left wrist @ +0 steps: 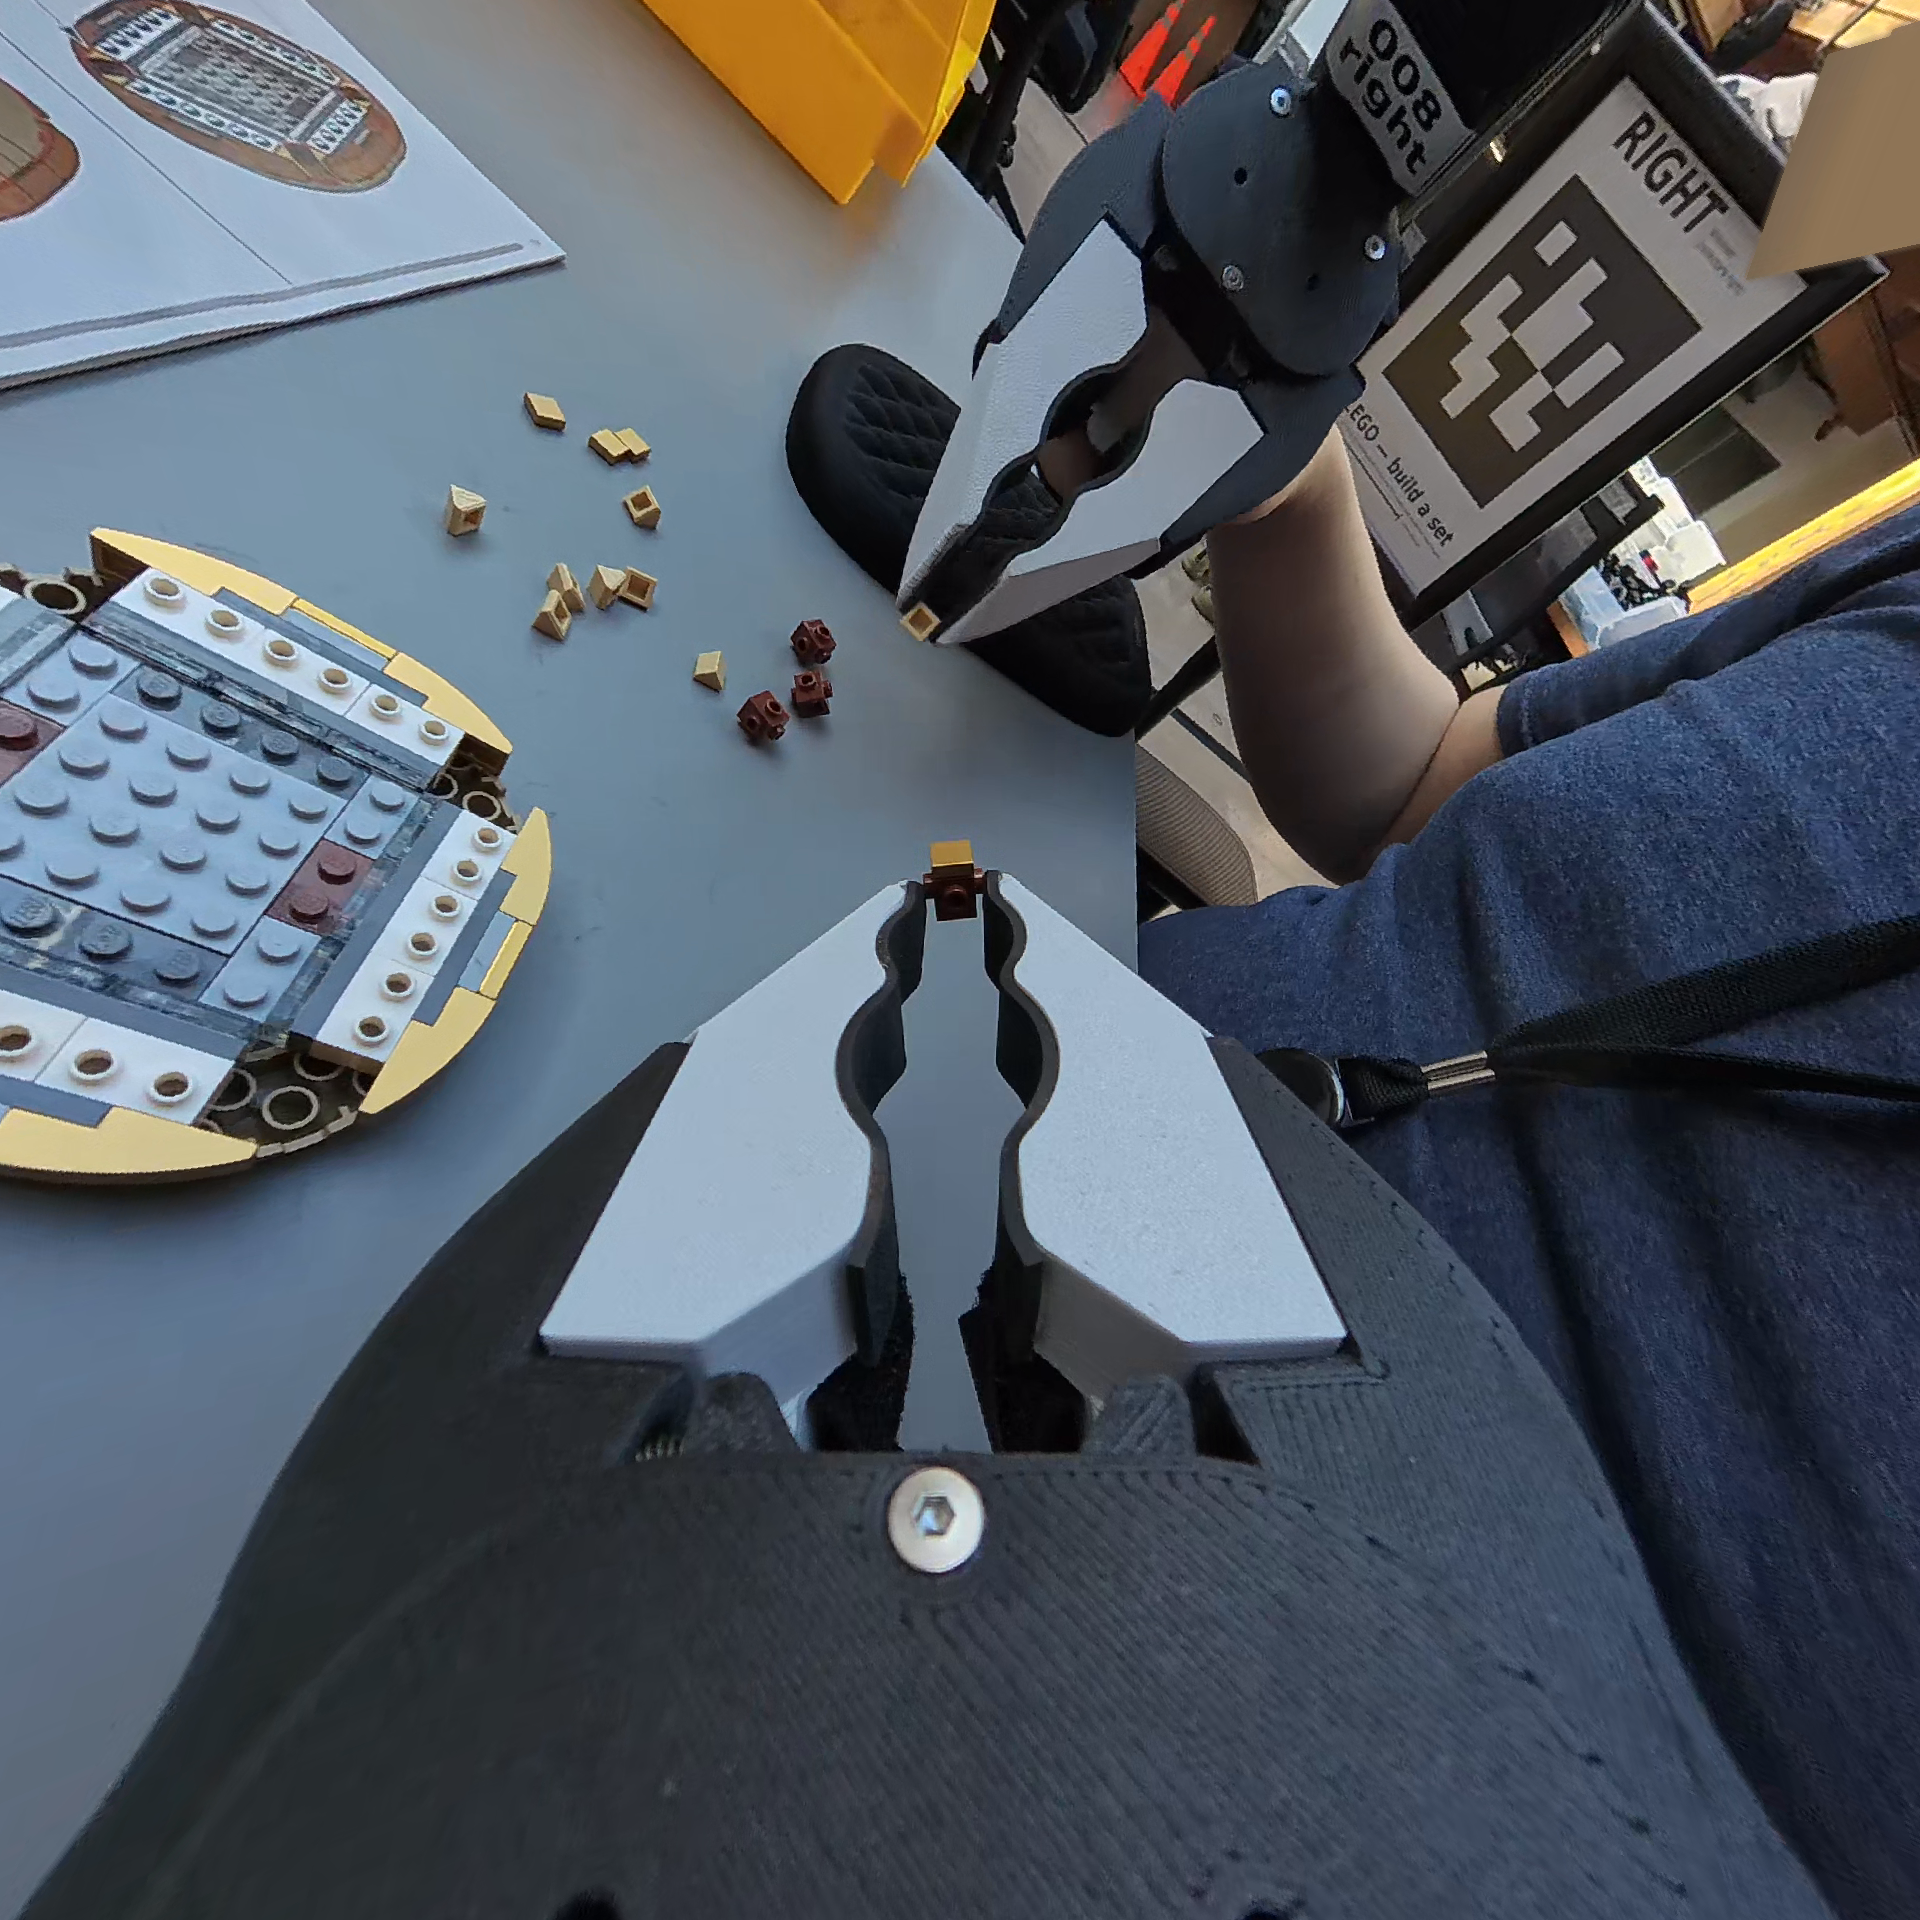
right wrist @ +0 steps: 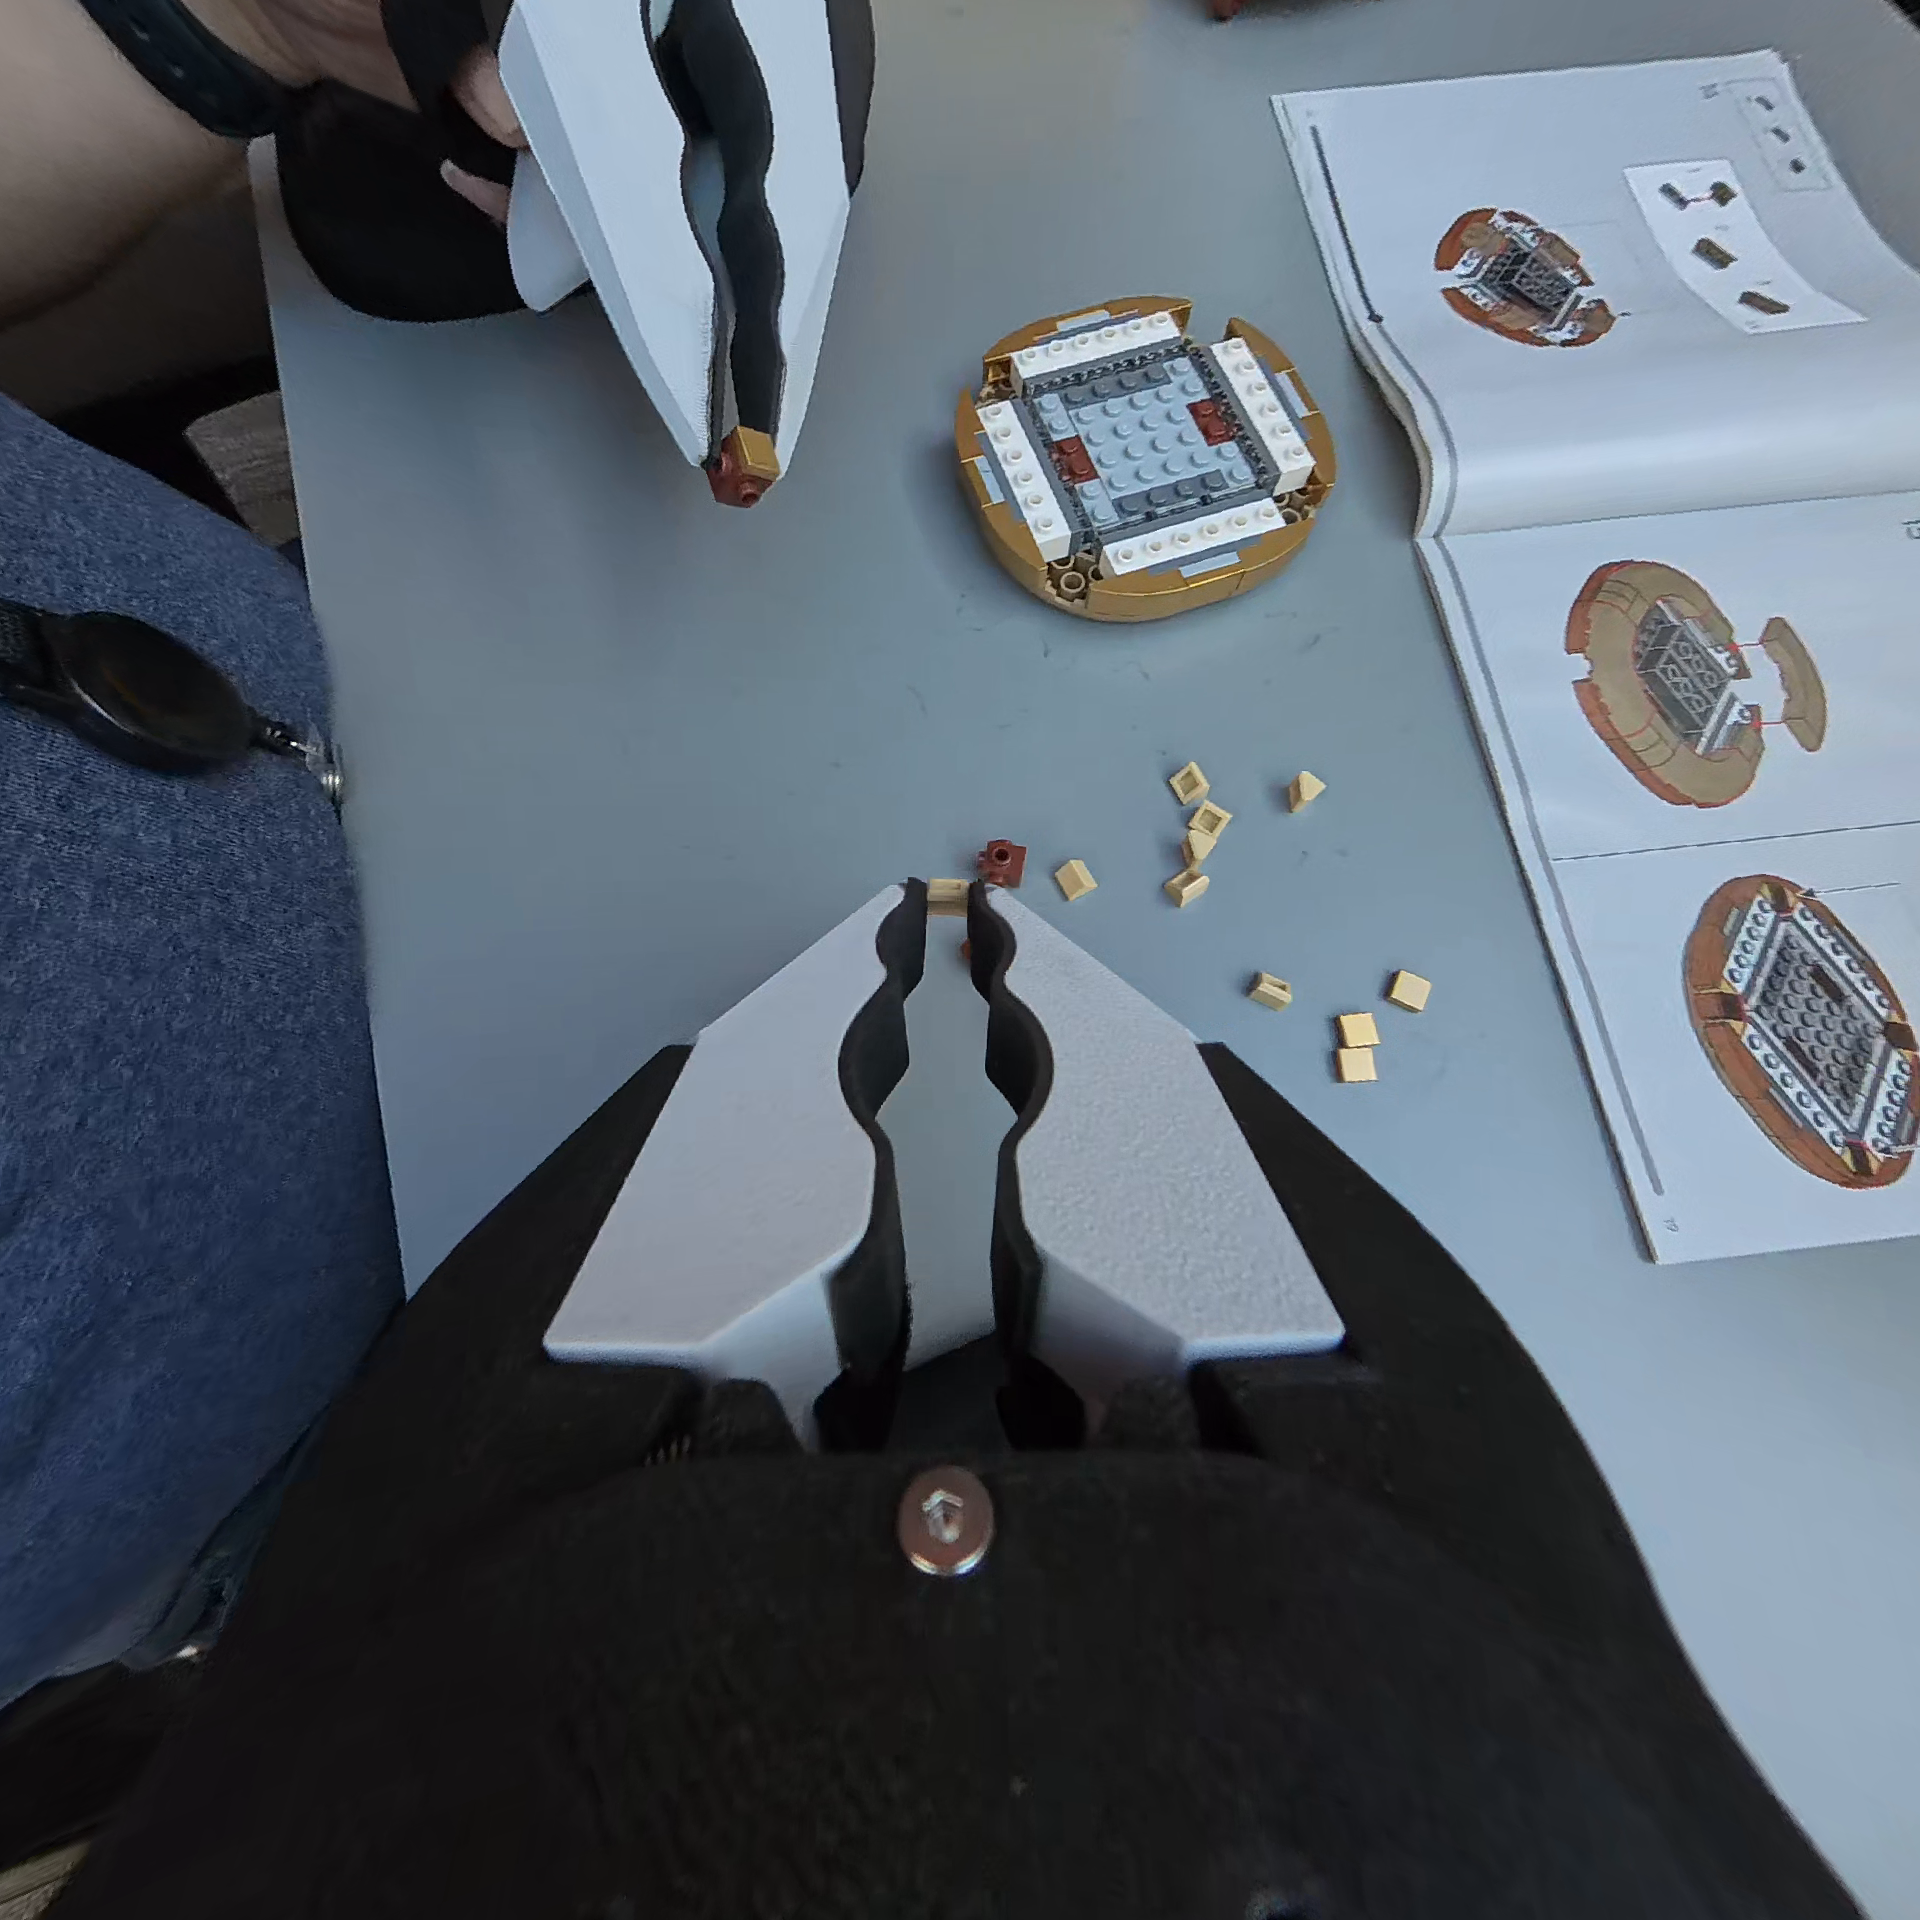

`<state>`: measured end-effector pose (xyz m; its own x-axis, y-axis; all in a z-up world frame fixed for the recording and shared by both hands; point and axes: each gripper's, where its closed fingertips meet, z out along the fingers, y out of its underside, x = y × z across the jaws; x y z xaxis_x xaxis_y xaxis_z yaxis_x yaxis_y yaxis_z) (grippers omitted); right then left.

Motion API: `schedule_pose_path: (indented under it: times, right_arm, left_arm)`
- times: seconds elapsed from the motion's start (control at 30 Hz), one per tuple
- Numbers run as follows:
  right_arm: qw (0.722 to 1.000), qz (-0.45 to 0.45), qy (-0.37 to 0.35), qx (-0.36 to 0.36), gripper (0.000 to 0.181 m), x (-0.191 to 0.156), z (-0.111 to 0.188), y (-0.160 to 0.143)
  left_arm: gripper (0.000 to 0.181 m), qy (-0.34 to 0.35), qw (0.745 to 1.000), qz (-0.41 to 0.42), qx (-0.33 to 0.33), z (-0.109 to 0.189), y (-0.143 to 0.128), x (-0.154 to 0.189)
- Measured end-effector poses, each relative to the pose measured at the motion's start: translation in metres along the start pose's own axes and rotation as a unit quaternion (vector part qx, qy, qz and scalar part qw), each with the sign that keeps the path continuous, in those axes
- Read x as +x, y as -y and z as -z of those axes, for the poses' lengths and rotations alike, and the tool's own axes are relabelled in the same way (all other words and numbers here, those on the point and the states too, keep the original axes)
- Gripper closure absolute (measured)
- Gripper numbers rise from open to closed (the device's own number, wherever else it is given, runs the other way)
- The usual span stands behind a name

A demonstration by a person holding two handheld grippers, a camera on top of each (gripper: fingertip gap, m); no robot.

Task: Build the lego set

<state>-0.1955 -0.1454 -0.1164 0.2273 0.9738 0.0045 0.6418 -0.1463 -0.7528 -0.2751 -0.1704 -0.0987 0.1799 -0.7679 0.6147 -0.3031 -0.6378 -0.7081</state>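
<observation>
My left gripper [left wrist: 953, 896] is shut on a small brown studded brick [left wrist: 953, 900] with a tan piece [left wrist: 951, 854] fixed on its far side; it also shows in the right wrist view [right wrist: 746, 468], held above the grey table. My right gripper [right wrist: 947, 896] is shut on a small tan slope piece [right wrist: 945, 894]; it also shows in the left wrist view [left wrist: 921, 620]. The round gold-rimmed build [right wrist: 1143, 457] with grey, white and brown plates lies on the table, and shows at the left in the left wrist view [left wrist: 208, 852]. Loose tan slopes [right wrist: 1205, 821] and brown bricks [left wrist: 795, 681] lie between.
An open instruction booklet [right wrist: 1662, 623] lies to the right of the build. A yellow bin [left wrist: 831, 83] stands at the table's far edge. A black cushioned pad [left wrist: 894, 457] lies by the table edge. A person in a blue shirt [left wrist: 1558, 1039] sits close by. The grippers' ends are close to 10 cm from one another.
</observation>
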Motion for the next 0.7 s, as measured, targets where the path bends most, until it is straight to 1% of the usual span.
schedule_pose_path:
  times: [0.1,0.2,0.4,0.5,0.6,0.7]
  right_arm:
    - [1.0,0.0,0.019,-0.024,0.174,-0.004,-0.003,-0.009]
    - [0.999,0.0,0.014,-0.051,0.174,0.002,0.002,-0.02]
    - [0.999,-0.02,0.018,-0.038,0.174,0.013,0.017,-0.02]
    - [0.998,-0.025,0.027,-0.056,0.174,0.015,0.019,-0.027]
    - [0.996,-0.035,0.029,-0.077,0.173,0.021,0.024,-0.034]
    - [0.995,-0.052,0.037,-0.076,0.173,0.025,0.031,-0.033]
  left_arm:
    - [0.172,0.0,1.0,-0.003,-0.008,-0.003,-0.004,0.0]
    - [0.172,0.004,1.0,-0.008,-0.011,-0.003,-0.005,0.0]
    - [0.172,0.009,1.0,-0.013,0.003,0.001,-0.001,-0.003]
    - [0.172,0.002,1.0,-0.021,0.01,0.001,0.004,0.0]
    - [0.172,0.005,0.999,-0.037,0.002,-0.001,0.004,0.003]
    - [0.172,0.011,0.999,-0.045,-0.007,-0.004,0.001,0.004]
